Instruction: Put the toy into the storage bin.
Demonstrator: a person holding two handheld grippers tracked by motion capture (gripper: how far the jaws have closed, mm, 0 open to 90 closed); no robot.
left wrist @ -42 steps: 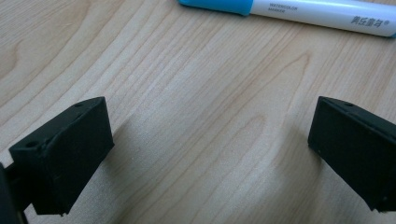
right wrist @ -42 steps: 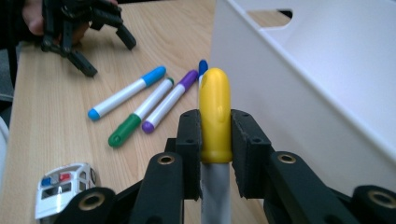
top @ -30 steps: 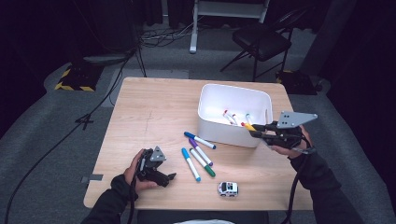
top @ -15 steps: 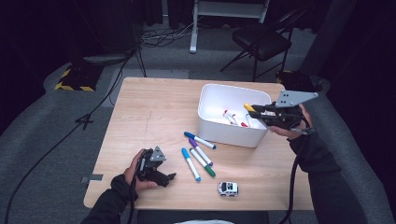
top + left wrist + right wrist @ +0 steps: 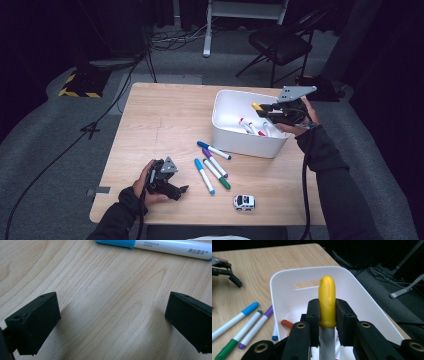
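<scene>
High view: a pale wood table (image 5: 165, 120) stands on grey carpet in a dark room, with a black folding chair (image 5: 280, 42) at 1 o'clock, cables trailing across the floor and a yellow-and-black striped block (image 5: 77, 85) at 10 o'clock.

The yellow-capped marker (image 5: 327, 312) has a rounded yellow cap and a pale grey barrel — the right gripper (image 5: 327, 315) clamps it just below the cap, jaws narrow and pressed to both sides, over the white bin (image 5: 227, 137) at 3 o'clock on the table. In the high view the right gripper (image 5: 265, 109) holds it level above the bin's far side.

The left gripper (image 5: 182, 190) rests on the table at 7 o'clock, jaws wide with bare wood between them.

Counted: four markers (image 5: 214, 165) lie loose at the table's centre — dark blue, purple, light blue, green. At least three more lie inside the bin. One small white toy car (image 5: 244, 202) sits at 5 o'clock.
</scene>
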